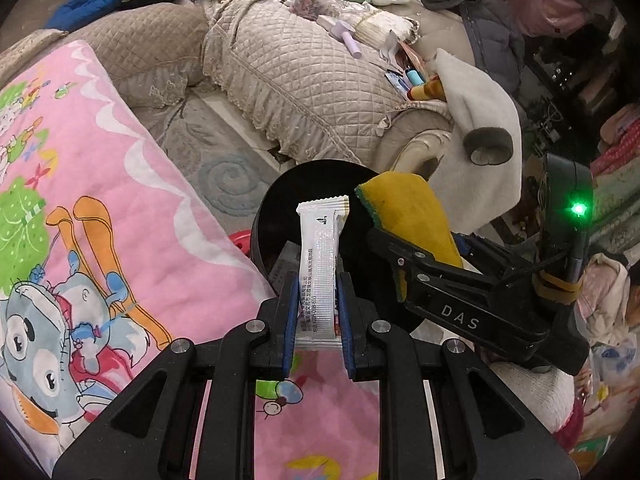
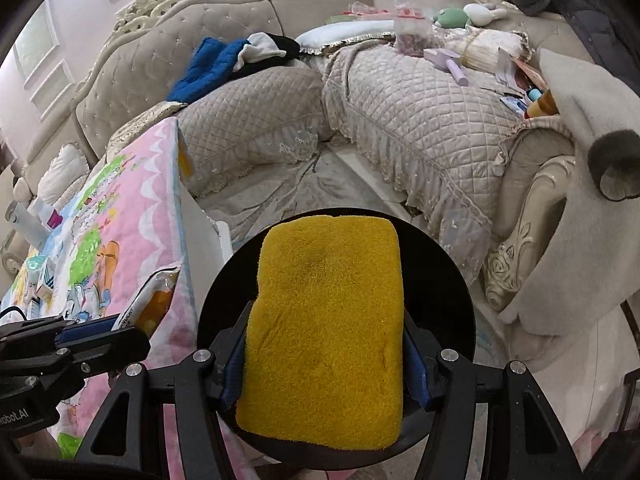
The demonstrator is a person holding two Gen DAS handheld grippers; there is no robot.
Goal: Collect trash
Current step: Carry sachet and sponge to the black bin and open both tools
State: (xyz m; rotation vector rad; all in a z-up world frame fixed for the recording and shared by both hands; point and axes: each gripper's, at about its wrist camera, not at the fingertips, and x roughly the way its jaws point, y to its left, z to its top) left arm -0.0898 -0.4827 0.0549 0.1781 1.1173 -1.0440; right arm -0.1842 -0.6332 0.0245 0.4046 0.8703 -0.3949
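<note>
Holding two pieces of trash over a black bin (image 1: 280, 200), I have both claws occupied. My left claw (image 1: 319, 312) is pinching a white sachet (image 1: 320, 264) between its blue pads, the packet standing upright with its crimped top above the bin's dark mouth. My right claw (image 2: 326, 364) is clamped on a yellow sponge (image 2: 326, 320), which covers most of the round bin (image 2: 448, 280) below it.

By my reading the job is partly done — both items are picked up and brought to the bin, but neither is let go yet. More may be left: an orange and white snack bag (image 2: 154, 304) lies on the pink cartoon blanket (image 2: 132, 216) just beside my left claw's arm, and small wrappers sit further back on that blanket, too small to identify.

The left view shows the sachet, the green underside of the sponge and the right claw from the side with its green light. The right view hides the sachet completely — yet only it shows the snack bag and the tufted sofa back (image 2: 160, 64).
</note>
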